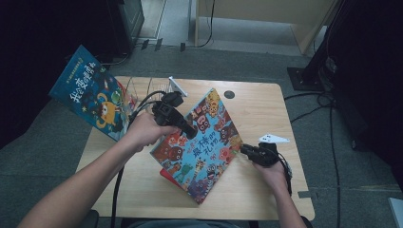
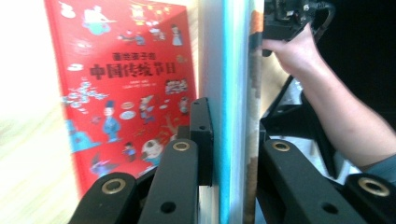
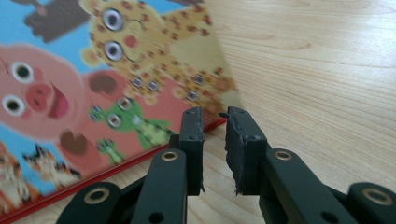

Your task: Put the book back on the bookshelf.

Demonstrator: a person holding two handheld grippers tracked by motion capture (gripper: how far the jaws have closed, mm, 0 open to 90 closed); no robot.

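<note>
Over table, left gripper (image 2: 231,140) fingers clamp animal book (image 1: 199,142).

A: Table (image 1: 266,114) = pale wood w/ visible grain, smooth, matt.
B: Animal book (image 1: 202,142)?
A: Printed card cover, smooth, slight sheen. Red book (image 2: 126,84) under it, same glossy card.
B: Grippers?
A: Left gripper (image 1: 190,133) & right gripper (image 3: 215,140): matt black plastic, brass-looking rivets; pads (image 3: 243,144) look rubbery, edges rough and chipped.
B: Third book (image 1: 92,95)?
A: Glossy blue cover.
</note>
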